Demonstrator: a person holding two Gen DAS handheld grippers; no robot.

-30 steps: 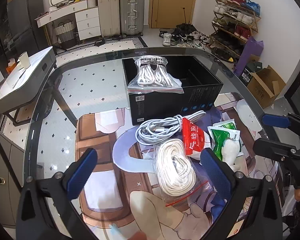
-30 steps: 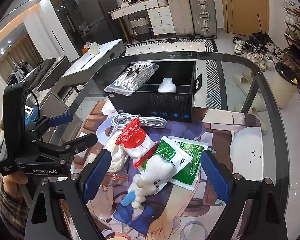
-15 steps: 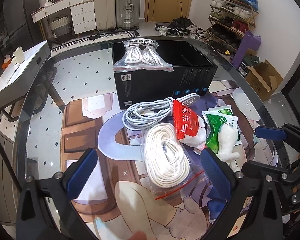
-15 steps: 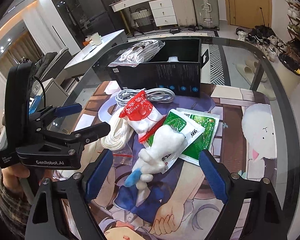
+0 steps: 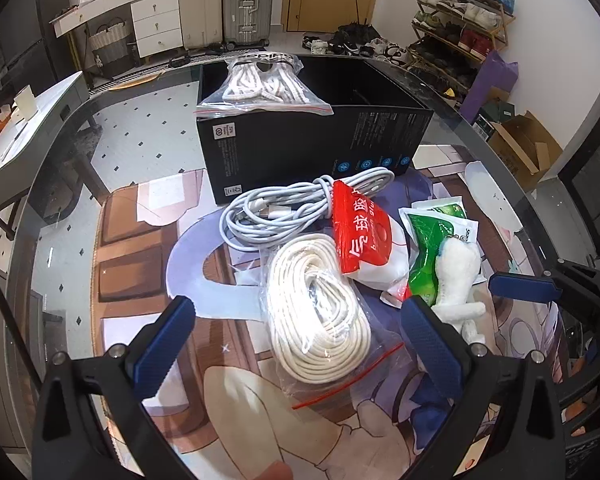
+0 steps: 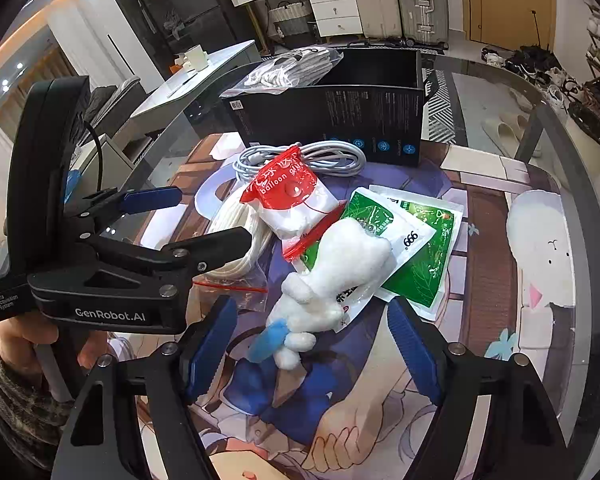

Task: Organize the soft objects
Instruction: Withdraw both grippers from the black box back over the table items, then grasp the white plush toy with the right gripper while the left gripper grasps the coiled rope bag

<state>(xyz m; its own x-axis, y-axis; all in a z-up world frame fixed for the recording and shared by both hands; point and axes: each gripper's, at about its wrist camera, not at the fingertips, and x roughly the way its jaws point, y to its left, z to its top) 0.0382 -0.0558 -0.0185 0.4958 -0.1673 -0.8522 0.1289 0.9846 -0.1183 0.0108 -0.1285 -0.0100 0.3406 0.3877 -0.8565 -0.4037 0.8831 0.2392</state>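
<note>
With its jaws closing but not yet touching the white plush toy [image 6: 336, 268], which lies between them on the counter [image 6: 540, 184] in front of the black box [image 6: 332, 120], the right tool [image 6: 312, 344] risks also pinching the green packet [image 6: 424, 256] beneath it, while the left tool [image 5: 300, 344] hangs spread above the bagged rope [image 5: 316, 312].

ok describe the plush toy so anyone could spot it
Start at the black box on the glass table. In the pile before it, the plush toy lies on green packets. It alone is fuzzy, white, unbagged.
</note>
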